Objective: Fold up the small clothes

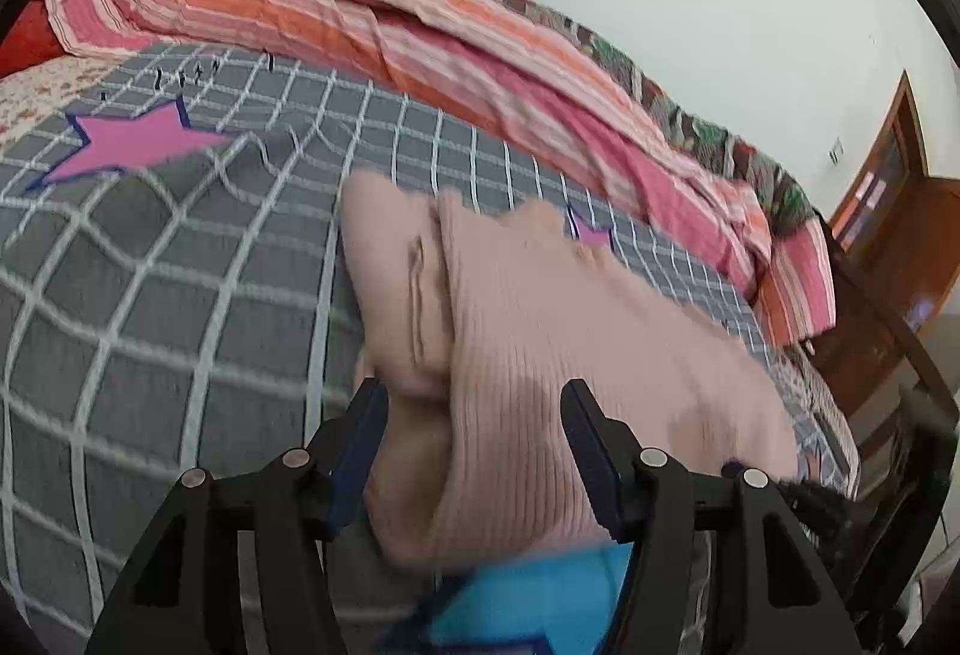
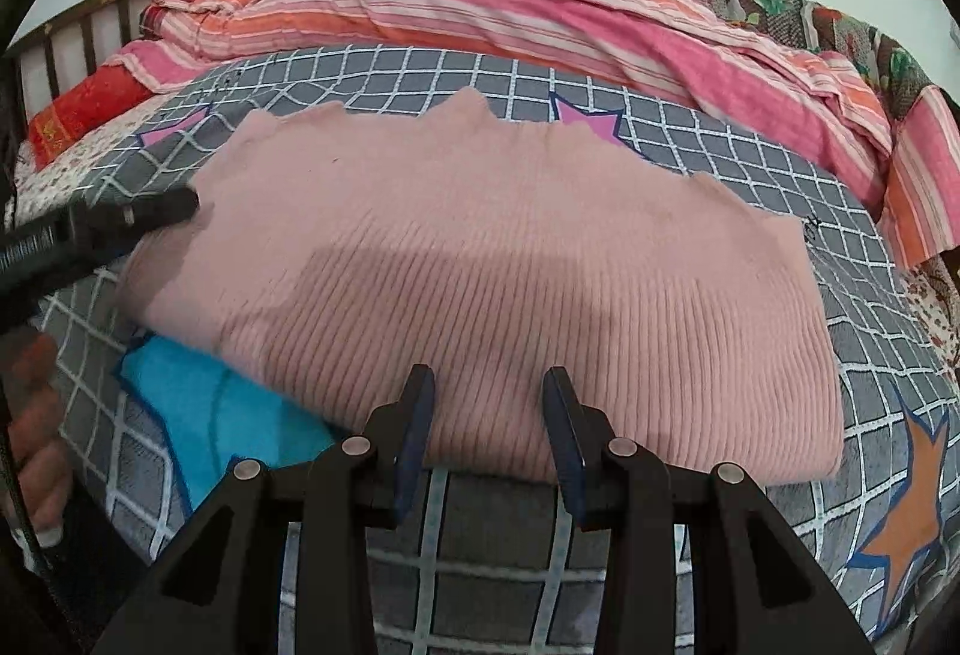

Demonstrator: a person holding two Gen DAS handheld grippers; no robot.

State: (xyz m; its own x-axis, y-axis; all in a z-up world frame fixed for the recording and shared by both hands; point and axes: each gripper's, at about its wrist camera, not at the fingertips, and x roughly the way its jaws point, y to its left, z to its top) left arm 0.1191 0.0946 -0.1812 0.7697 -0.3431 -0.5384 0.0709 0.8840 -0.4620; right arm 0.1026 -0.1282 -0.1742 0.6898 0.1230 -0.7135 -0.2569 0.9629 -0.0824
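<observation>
L wrist view: left gripper (image 1: 474, 403) spread wide, gripping nothing; pink ribbed top (image 1: 540, 331) sits right betw. and ahead of the fingers, its folded layers bunched at the left finger, on the grey checked bedspread (image 1: 150, 265).

R wrist view: right gripper (image 2: 489, 391) also spread, empty, at the top's (image 2: 480, 265) near folded edge. Garment's long axis runs crosswise to the fingers. Left gripper (image 2: 138, 214) at its far-left end. Both are about equally near; next fold prob. goes end-to-end.
</observation>
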